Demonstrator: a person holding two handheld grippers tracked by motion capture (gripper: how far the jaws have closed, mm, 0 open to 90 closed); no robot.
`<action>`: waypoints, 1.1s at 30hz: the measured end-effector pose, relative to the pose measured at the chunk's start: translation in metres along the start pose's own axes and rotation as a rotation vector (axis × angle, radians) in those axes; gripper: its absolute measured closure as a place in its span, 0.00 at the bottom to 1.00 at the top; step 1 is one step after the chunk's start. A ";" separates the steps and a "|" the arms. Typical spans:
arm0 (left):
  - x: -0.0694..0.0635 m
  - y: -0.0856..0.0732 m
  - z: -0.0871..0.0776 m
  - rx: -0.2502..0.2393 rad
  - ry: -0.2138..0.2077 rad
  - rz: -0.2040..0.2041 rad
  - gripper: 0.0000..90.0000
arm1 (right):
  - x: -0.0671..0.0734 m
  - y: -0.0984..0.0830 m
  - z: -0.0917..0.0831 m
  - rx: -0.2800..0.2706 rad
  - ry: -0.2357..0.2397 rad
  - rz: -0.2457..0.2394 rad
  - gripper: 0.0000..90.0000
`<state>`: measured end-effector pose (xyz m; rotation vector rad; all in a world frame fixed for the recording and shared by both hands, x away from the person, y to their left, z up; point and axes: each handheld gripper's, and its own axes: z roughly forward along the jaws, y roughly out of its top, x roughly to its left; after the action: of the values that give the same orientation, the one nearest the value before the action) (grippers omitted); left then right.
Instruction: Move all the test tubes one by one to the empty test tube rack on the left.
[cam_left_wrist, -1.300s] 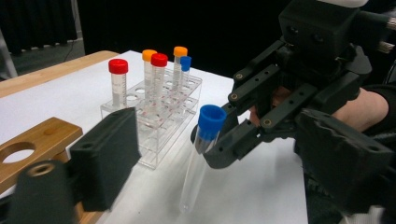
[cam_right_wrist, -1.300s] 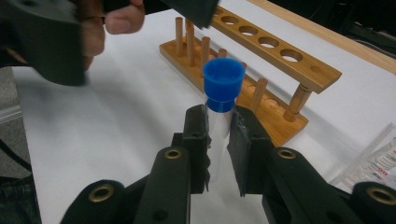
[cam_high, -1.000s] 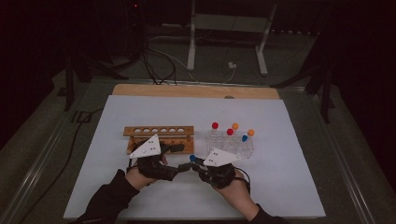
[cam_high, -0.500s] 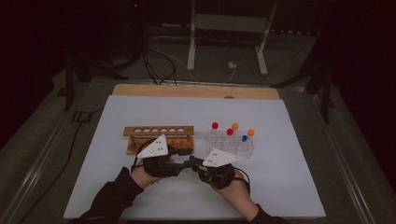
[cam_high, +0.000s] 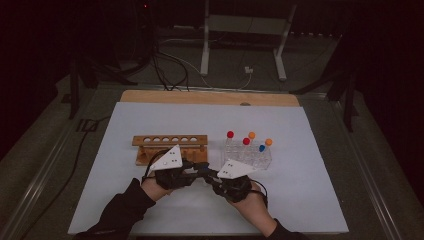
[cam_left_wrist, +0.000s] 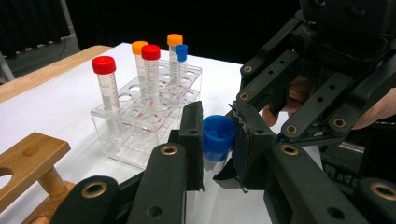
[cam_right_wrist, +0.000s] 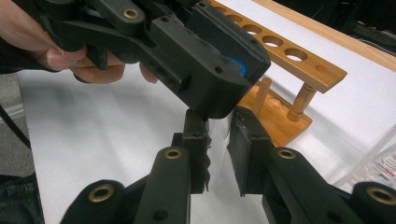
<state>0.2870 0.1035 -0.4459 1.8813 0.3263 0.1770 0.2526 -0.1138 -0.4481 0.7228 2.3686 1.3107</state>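
Gripping a blue cap, the left gripper has its jaws just closed on it, pads pressed against both sides. A clear tube under that cap is clamped in the right gripper, jaws tight on the body. Both grippers are met mid-air over the white mat, just in front of the wooden rack and the clear rack. Five capped tubes are seen upright in the clear rack: two red, two orange, one blue.
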 end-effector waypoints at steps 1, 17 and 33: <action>0.000 0.000 0.000 -0.001 0.002 0.003 0.85 | 0.000 0.000 0.000 -0.001 0.000 0.001 0.86; 0.017 0.013 -0.009 -0.010 0.090 0.001 0.86 | -0.011 0.002 -0.010 -0.064 -0.008 0.048 0.50; 0.051 0.034 -0.016 -0.024 0.250 -0.014 0.86 | -0.015 0.008 -0.020 -0.127 -0.020 0.075 0.07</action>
<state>0.3356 0.1234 -0.4105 1.8350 0.5046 0.4070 0.2564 -0.1330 -0.4304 0.7894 2.2389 1.4624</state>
